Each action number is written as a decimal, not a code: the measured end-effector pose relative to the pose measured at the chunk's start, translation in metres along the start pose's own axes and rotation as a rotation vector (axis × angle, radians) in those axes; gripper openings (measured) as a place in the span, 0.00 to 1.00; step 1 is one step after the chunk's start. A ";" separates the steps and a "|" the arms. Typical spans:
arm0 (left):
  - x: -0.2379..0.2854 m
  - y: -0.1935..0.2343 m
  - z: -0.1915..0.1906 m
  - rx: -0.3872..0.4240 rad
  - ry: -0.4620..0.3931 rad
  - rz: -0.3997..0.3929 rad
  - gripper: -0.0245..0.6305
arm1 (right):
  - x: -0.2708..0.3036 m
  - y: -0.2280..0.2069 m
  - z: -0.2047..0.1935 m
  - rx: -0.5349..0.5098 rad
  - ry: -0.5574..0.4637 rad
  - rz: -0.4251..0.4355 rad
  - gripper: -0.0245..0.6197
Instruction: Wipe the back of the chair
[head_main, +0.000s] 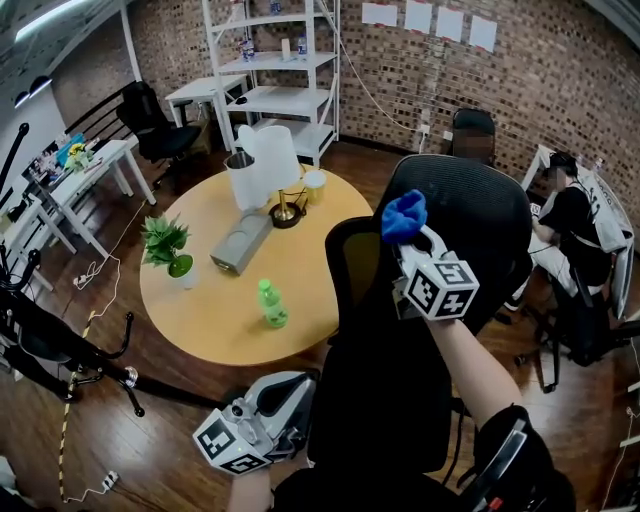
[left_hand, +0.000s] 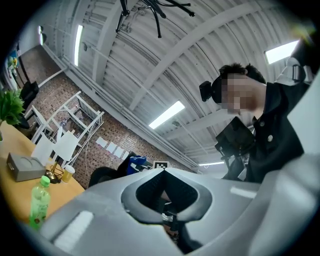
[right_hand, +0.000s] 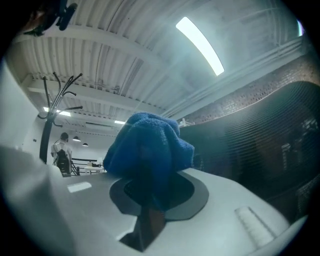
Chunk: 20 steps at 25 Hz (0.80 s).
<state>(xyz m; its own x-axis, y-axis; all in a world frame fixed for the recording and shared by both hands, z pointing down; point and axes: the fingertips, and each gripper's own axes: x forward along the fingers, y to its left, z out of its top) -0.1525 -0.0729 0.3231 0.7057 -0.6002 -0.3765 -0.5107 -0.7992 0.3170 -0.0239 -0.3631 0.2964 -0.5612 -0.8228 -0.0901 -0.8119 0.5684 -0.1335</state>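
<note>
Black mesh chair back (head_main: 475, 225), curved, fluffy blue cloth (head_main: 404, 215)

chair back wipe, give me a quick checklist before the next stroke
1. Grip on the blue cloth: ok, the right gripper is shut on it.
2. Cloth pressed against the chair back: cannot tell; the mesh shows beside it, contact unclear.
3. Idle left gripper out of the way: ok, low beside the chair, shut and empty.
4. Nearby green bottle on the round table: ok, apart from the chair.
</note>
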 end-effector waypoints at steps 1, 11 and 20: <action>-0.001 -0.001 0.001 0.004 0.001 0.003 0.03 | 0.002 0.010 -0.010 0.000 0.024 0.028 0.12; -0.016 -0.009 0.013 0.059 0.011 0.079 0.03 | 0.049 0.078 -0.102 0.226 0.276 0.341 0.12; 0.002 -0.013 0.012 0.083 0.039 0.054 0.03 | 0.025 -0.024 -0.104 0.250 0.260 0.152 0.12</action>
<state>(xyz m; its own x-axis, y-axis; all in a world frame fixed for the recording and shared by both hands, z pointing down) -0.1501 -0.0643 0.3076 0.6938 -0.6422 -0.3258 -0.5864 -0.7665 0.2622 -0.0354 -0.3975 0.4002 -0.7202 -0.6830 0.1212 -0.6700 0.6396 -0.3768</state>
